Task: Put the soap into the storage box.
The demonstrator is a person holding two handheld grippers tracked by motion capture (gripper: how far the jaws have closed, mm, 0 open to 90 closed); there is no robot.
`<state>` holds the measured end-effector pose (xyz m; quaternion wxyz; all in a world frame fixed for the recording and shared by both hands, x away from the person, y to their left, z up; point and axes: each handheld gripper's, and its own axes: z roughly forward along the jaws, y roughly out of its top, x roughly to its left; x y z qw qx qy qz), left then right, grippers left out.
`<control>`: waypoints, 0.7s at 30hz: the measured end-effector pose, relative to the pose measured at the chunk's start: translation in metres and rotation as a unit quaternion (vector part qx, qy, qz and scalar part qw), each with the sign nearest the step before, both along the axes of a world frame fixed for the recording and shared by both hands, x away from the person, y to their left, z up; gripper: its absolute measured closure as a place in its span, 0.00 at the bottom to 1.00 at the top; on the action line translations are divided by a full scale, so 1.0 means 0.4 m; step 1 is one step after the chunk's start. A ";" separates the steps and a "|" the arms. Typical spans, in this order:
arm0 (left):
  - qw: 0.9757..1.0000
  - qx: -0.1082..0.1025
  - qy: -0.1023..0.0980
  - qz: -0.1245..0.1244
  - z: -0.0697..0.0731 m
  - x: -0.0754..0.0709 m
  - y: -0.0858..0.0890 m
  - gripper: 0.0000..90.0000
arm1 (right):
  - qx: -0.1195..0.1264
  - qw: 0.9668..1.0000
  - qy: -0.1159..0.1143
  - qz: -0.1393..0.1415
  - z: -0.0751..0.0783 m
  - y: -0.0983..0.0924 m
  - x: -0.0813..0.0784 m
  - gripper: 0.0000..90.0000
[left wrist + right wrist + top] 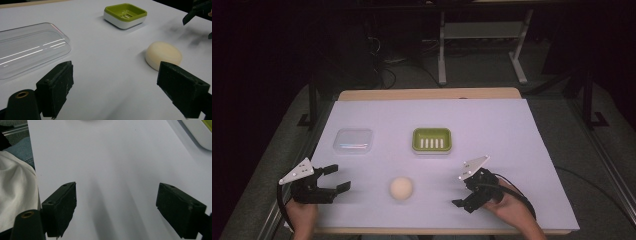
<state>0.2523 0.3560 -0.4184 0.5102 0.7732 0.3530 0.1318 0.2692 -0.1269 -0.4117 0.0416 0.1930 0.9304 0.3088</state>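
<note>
Around soap (401, 188): bare surface (492, 125) is lying open on every side.
Behind soap: dish (431, 140) and lid (353, 140) are standing apart.

I am finding no readable text, label, brand, number or sign anywhere in these views. The soap (401, 188), the green soap dish (431, 140) and the clear lid (353, 140) are showing plain surfaces, though anything fine may be lost in the dim high view.
</note>
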 end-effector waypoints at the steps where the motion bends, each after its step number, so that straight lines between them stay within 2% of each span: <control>1: 1.000 0.000 0.000 0.000 0.000 0.000 0.000 0.15 | 0.000 1.000 0.000 0.000 0.000 0.000 0.000 0.18; 6: 1.000 -0.001 0.000 0.001 0.001 0.000 0.001 0.15 | -0.001 1.000 -0.007 0.015 0.010 0.027 0.010 0.17; 21: 1.000 -0.003 0.000 0.001 0.001 0.000 0.002 0.15 | -0.011 0.999 -0.003 0.040 0.024 0.099 0.029 0.16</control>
